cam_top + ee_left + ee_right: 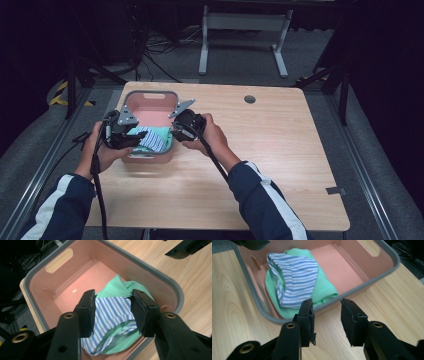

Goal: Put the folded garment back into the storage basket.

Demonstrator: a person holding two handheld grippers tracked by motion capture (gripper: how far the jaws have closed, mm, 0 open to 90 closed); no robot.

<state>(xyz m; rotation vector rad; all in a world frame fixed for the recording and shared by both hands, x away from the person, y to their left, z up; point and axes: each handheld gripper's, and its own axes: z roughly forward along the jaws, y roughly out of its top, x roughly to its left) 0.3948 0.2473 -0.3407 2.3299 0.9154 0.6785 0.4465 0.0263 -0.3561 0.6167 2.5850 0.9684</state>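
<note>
Looking down from the high view first, then along each gripper.

High view, bin: pink bin (150,102) with grey rim, at the far left part of the wooden surface (270,150).
High view, cloth: striped cloth (151,139) atop green cloth (164,133), bunched at the near end of the bin.
High view, grippers: left gripper (134,137) at the bin's near-left edge, right gripper (176,131) at its right rim, each in a hand.
Left gripper view, state: left gripper (113,312) spread above the cloth, pads clear of it.
Left gripper view, cloth: striped cloth (112,312) blue and white, folded over crumpled green cloth (120,287).
Left gripper view, bin: slot handle in the far wall of the bin (82,260).
Right gripper view, state: right gripper (327,322) spread, nothing between, over the surface (237,322) just outside the bin (362,265).
Right gripper view, cloth: striped cloth (294,277) resting on green cloth (324,290).
Writing: nothing legible anywhere.
</note>
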